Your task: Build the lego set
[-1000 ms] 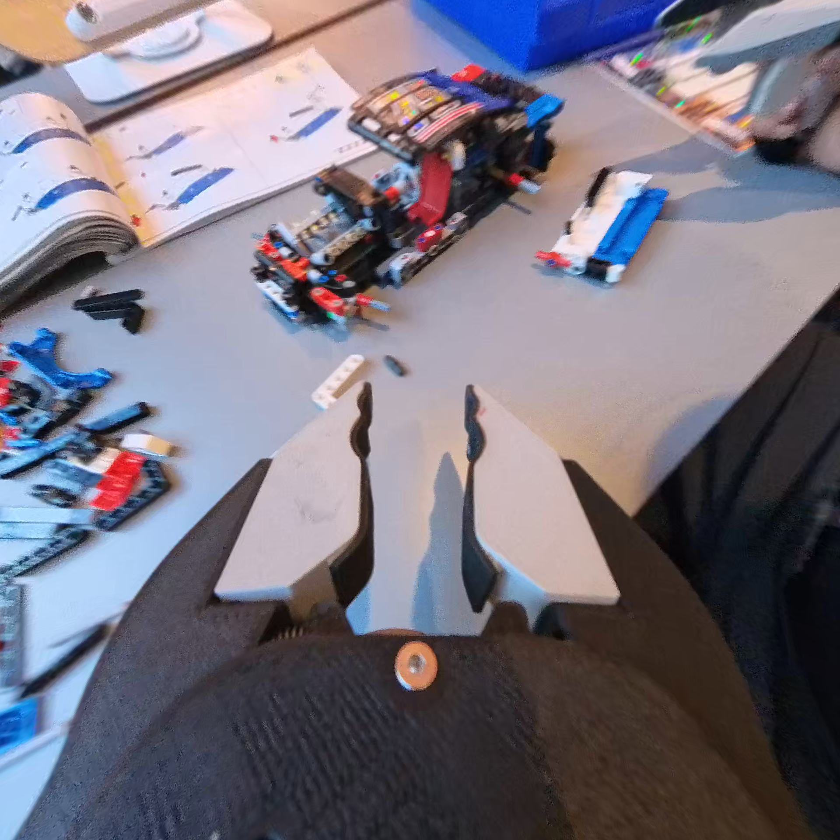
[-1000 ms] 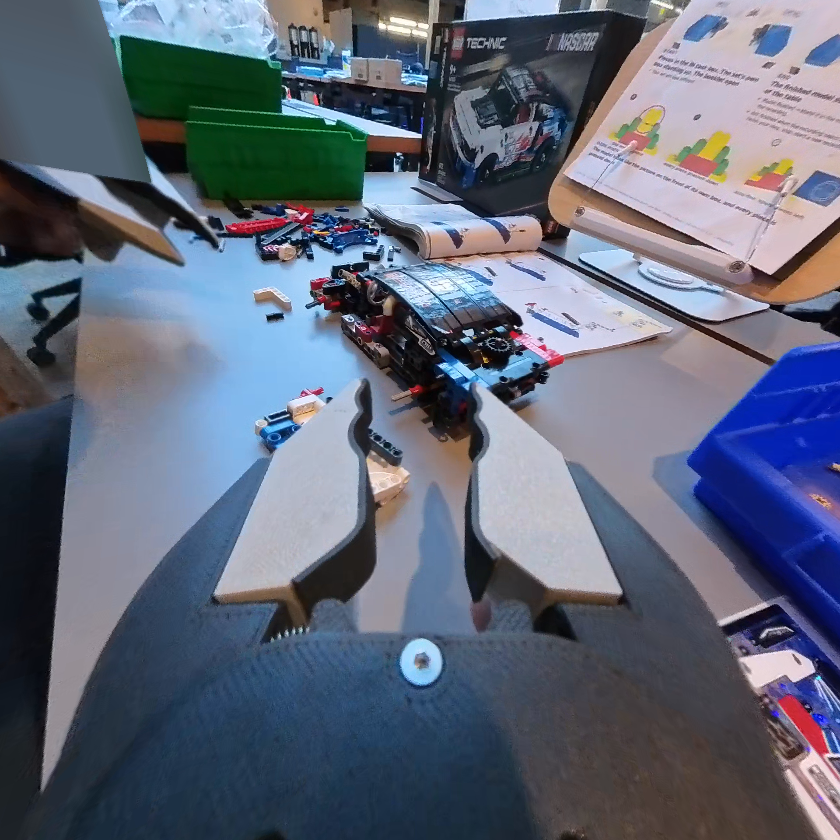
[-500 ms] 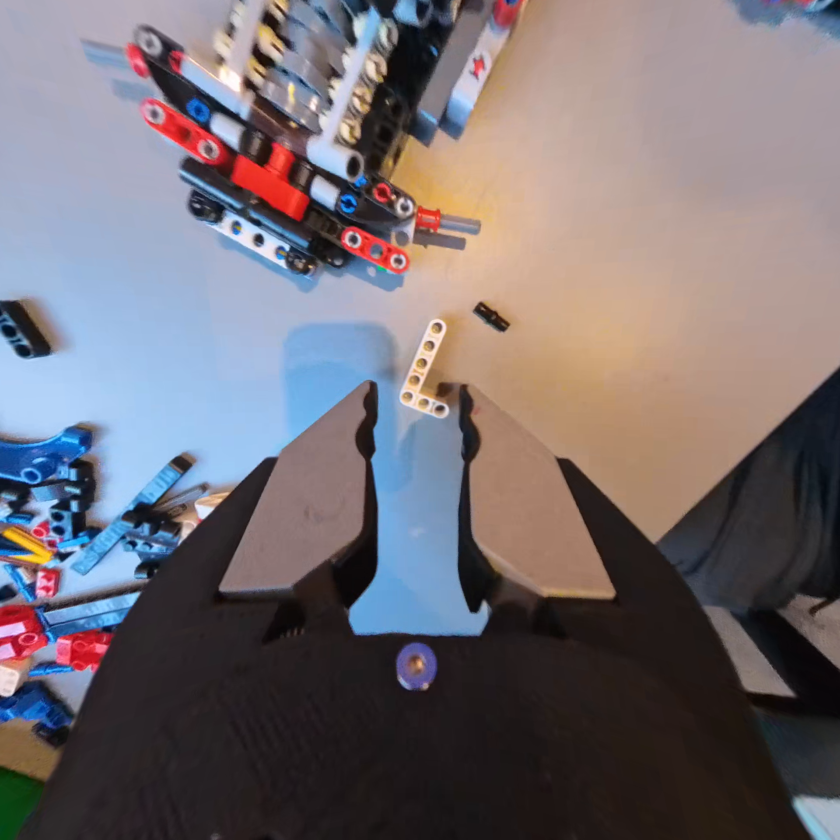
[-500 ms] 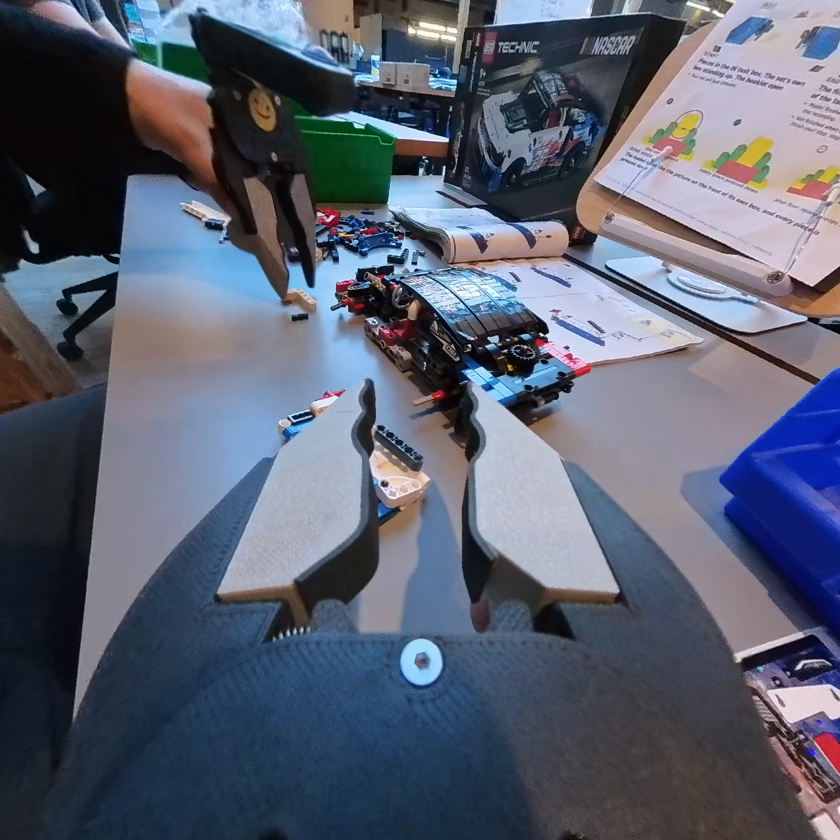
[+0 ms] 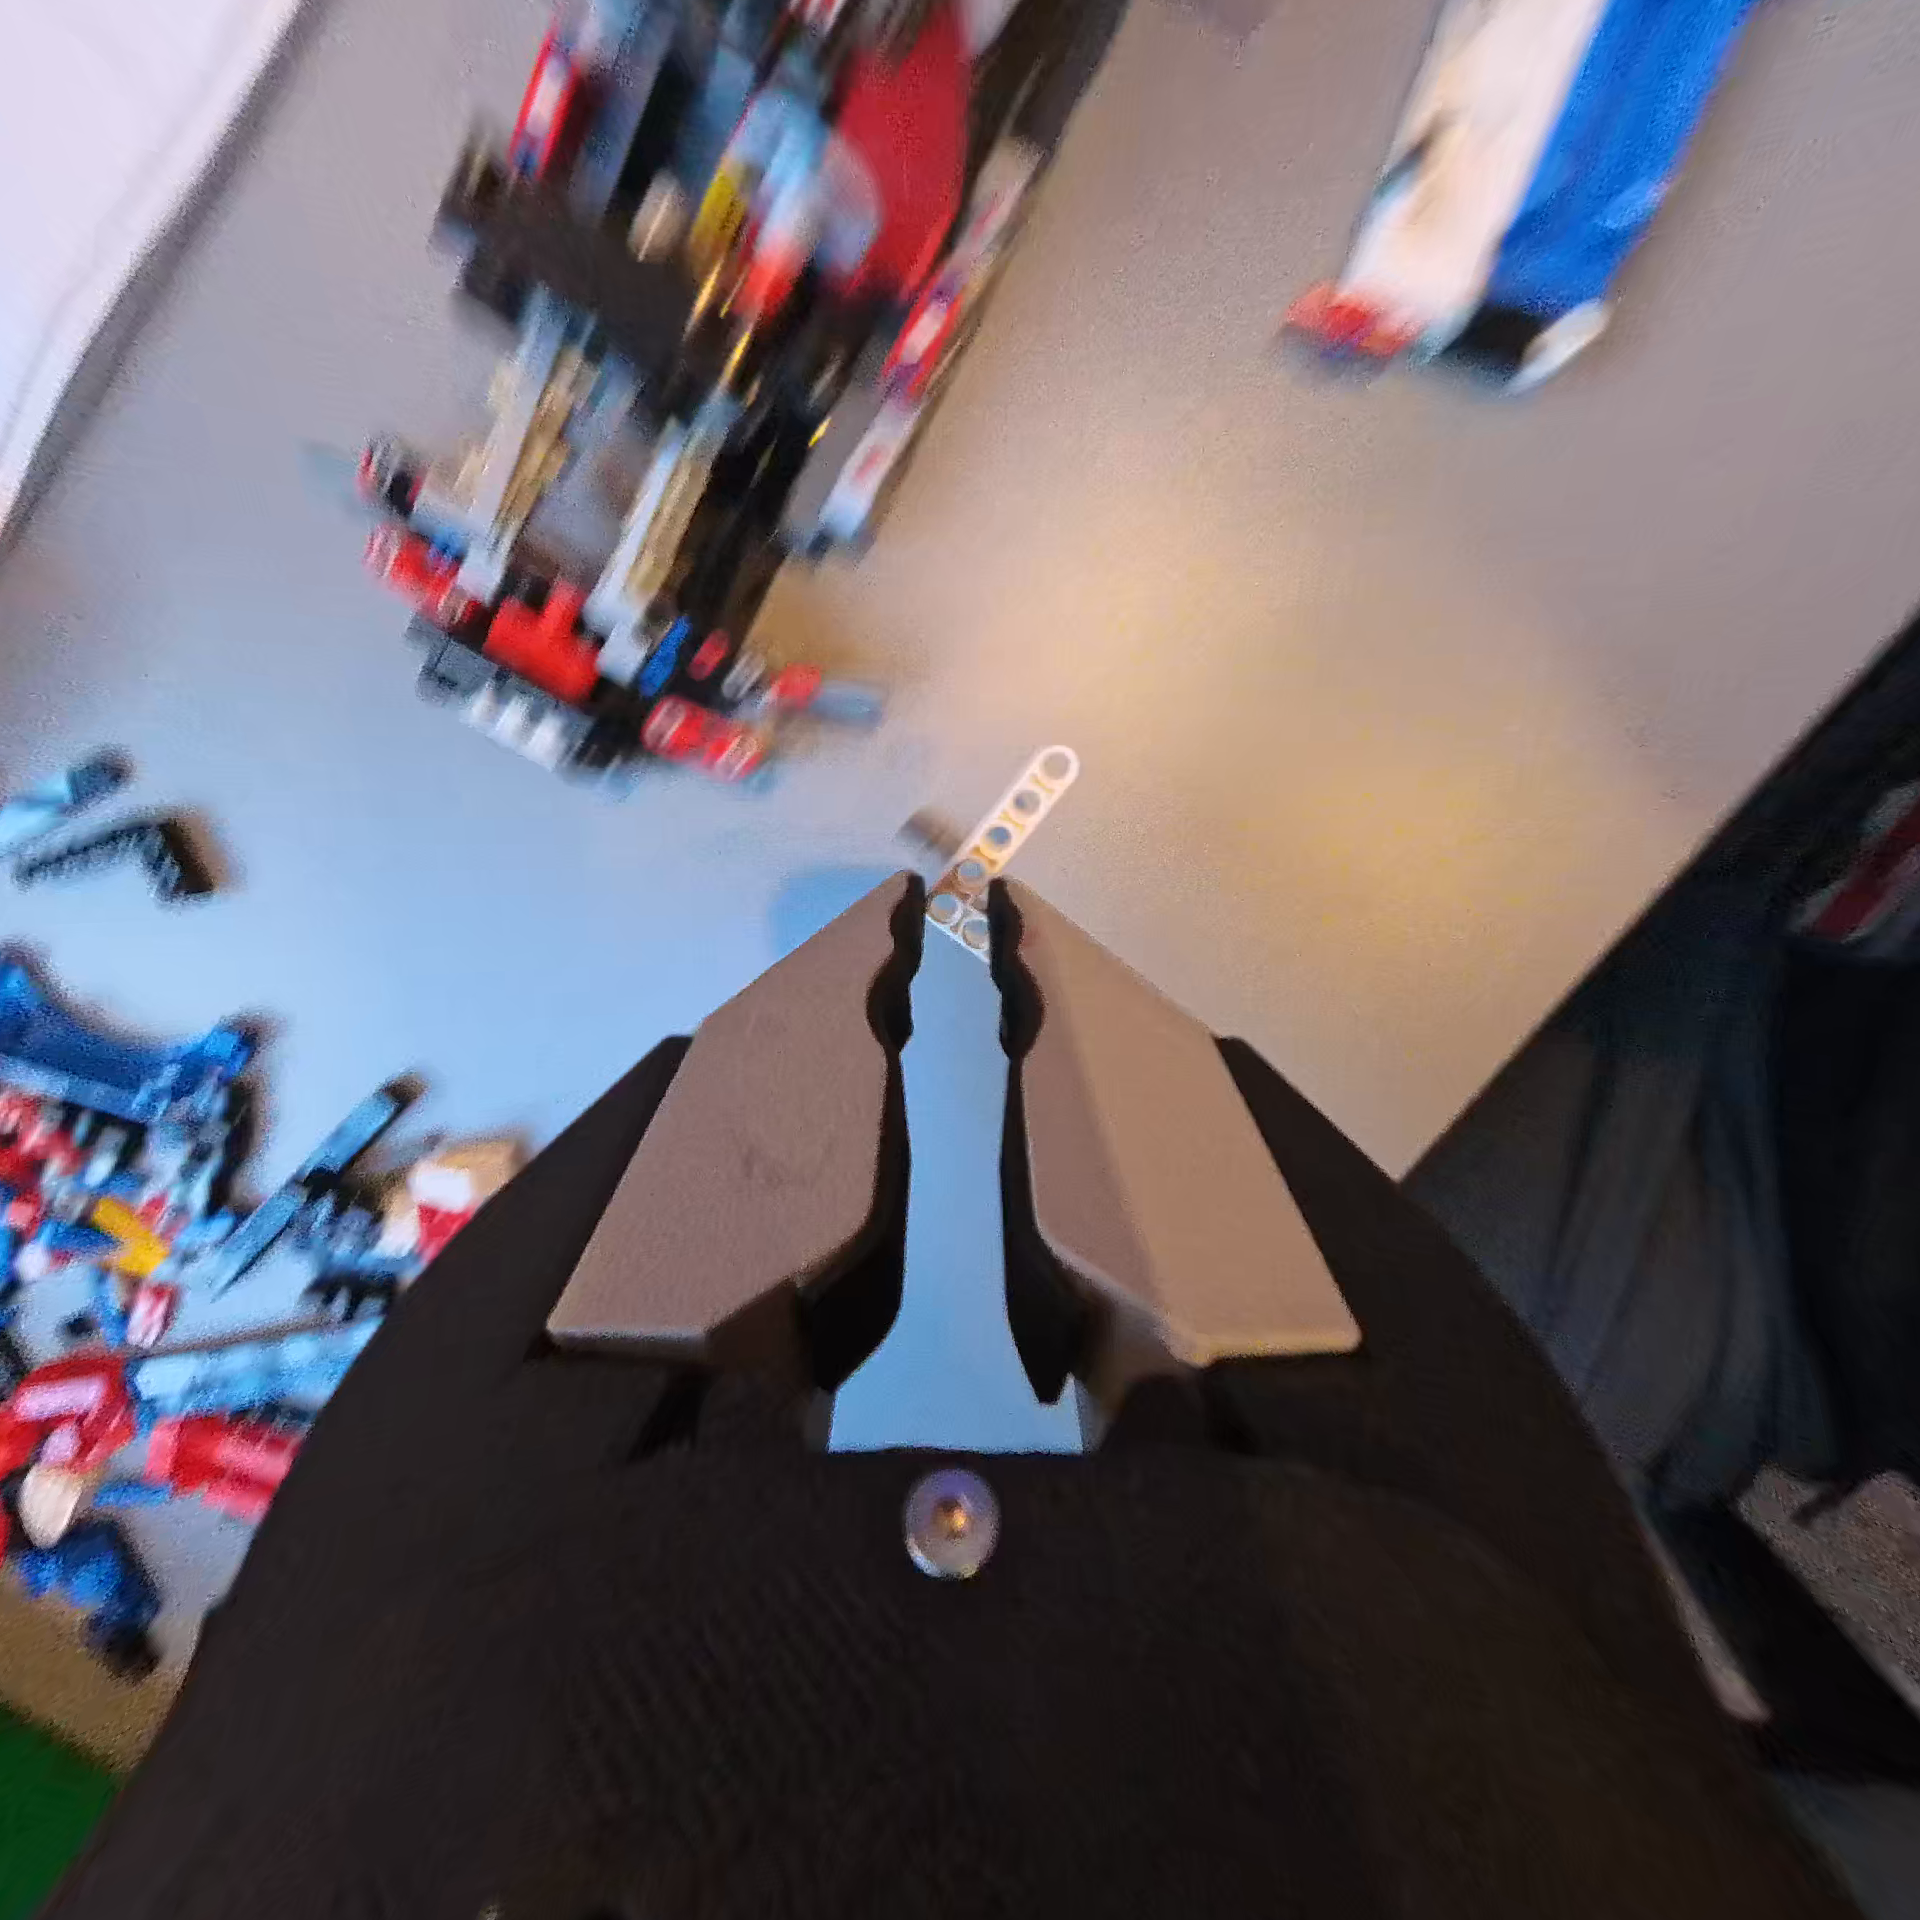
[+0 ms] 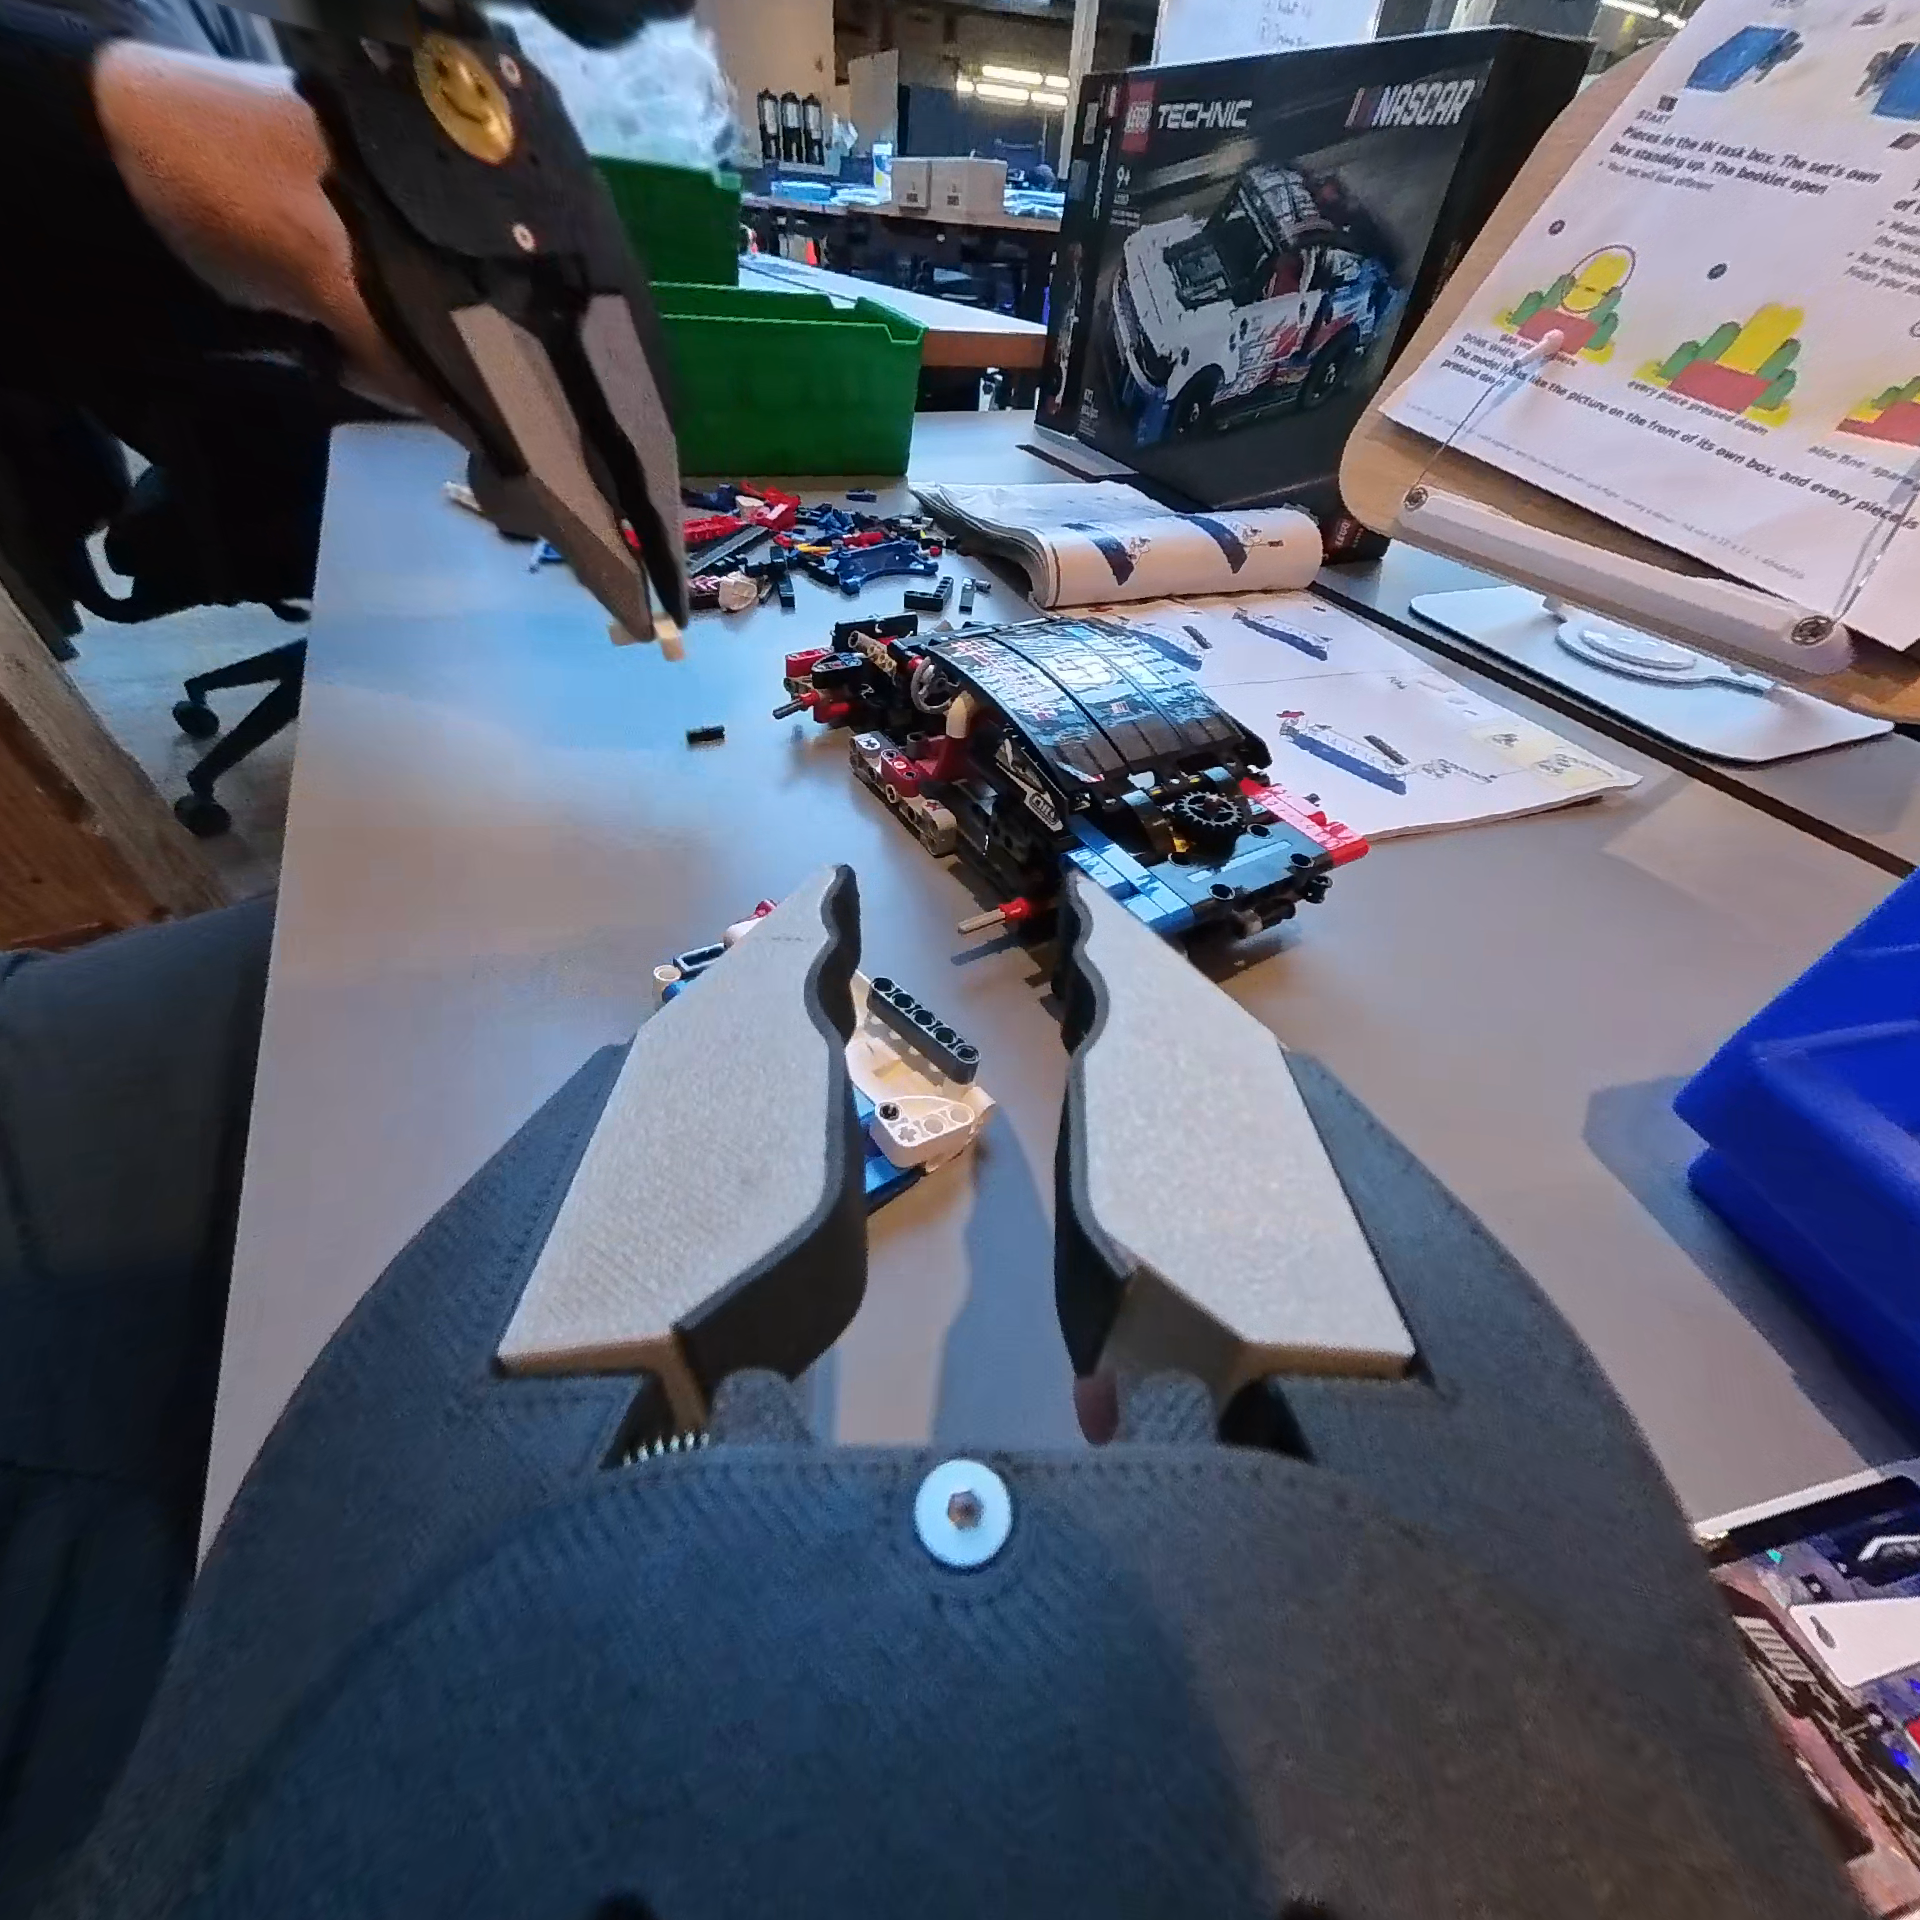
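My left gripper (image 5: 954, 894) is shut on the short end of a white L-shaped beam (image 5: 1013, 821) and holds it above the grey table. The right wrist view shows that gripper (image 6: 649, 613) raised at the upper left, with the beam (image 6: 649, 634) at its tips. The part-built car (image 6: 1070, 758) stands mid-table; it is blurred in the left wrist view (image 5: 707, 416). My right gripper (image 6: 956, 904) is open and empty, over a white and blue sub-assembly (image 6: 925, 1112) near the car's rear.
A small black pin (image 6: 704, 735) lies on the table below the left gripper. Loose parts (image 6: 810, 540) lie at the back, beside green bins (image 6: 790, 384), the set box (image 6: 1268, 260) and an open booklet (image 6: 1351, 707). A blue bin (image 6: 1829, 1122) stands at the right. My hands' fingertips stand some 25 cm from each other.
My left gripper came down over the white L-shaped beam, shut on it and lifted it off the table. The right gripper stayed open and nearly still.
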`<state>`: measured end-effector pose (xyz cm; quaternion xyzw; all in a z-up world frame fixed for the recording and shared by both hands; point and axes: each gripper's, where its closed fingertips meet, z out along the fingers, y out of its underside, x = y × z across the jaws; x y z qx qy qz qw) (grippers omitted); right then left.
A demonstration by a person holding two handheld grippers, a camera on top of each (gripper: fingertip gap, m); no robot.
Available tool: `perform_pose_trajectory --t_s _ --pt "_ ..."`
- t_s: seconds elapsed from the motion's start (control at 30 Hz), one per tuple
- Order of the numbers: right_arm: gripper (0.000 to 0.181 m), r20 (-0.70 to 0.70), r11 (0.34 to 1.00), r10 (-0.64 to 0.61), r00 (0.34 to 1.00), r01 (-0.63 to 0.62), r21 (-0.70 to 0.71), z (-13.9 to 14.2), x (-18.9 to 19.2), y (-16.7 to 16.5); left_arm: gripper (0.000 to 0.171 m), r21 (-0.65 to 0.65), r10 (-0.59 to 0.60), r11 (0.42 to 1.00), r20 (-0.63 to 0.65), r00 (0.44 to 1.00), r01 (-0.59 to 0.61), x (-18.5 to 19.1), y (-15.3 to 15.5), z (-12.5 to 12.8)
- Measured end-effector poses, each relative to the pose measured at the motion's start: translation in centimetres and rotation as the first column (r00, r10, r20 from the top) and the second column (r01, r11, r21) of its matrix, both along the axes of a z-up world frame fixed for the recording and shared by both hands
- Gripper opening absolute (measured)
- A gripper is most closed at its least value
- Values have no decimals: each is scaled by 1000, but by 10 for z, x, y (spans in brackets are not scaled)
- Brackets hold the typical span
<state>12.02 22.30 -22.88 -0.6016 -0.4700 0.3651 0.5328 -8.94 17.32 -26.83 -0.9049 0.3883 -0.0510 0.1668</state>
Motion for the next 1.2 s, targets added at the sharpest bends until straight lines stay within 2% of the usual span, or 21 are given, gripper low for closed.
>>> perform_pose_trajectory --t_s 0.07,0.13,0.2,0.27,0.3,0.37,0.5,0.63,0.77,0.97,1.1,1.2 --pt "35 3 1000 -3 1000 3 0 0 0 0 10 46 -21 999 26 999 19 41 -1 2" --pt "35 7 1000 -10 1000 10 7 -1 0 1 10 64 -18 998 4 1000 18 65 -2 -13" --pt "34 17 1000 -17 1000 17 16 -2 1 1 10 66 14 998 -20 1000 -13 75 0 -34" --pt "34 26 999 -25 999 25 28 -2 1 1 10 70 52 996 11 999 -53 83 1 -47" --pt "34 30 999 -27 999 26 33 -3 1 0 10 100 53 993 50 997 -58 88 2 -44" --pt "34 36 999 -29 999 27 41 -3 1 0 11 118 66 991 34 997 -69 86 1 -44" --pt "34 47 999 -30 998 28 44 -4 0 0 28 121 80 988 93 992 -91 89 -4 -41" --pt "33 39 998 -40 998 38 49 -3 1 1 36 167 119 975 154 981 -145 75 -7 -27" --pt "33 31 997 -53 998 51 52 -2 3 3 37 233 190 943 212 959 -238 43 -12 -13" --pt "32 15 997 -70 997 69 46 0 5 8 39 289 252 906 219 943 -309 -9 -1 -20" --pt "32 11 995 -83 996 82 48 0 6 11 42 282 253 903 261 932 -324 -16 7 -29" --pt "32 17 995 -89 996 89 42 -1 6 15 44 245 229 923 268 936 -296 -12 8 -37"
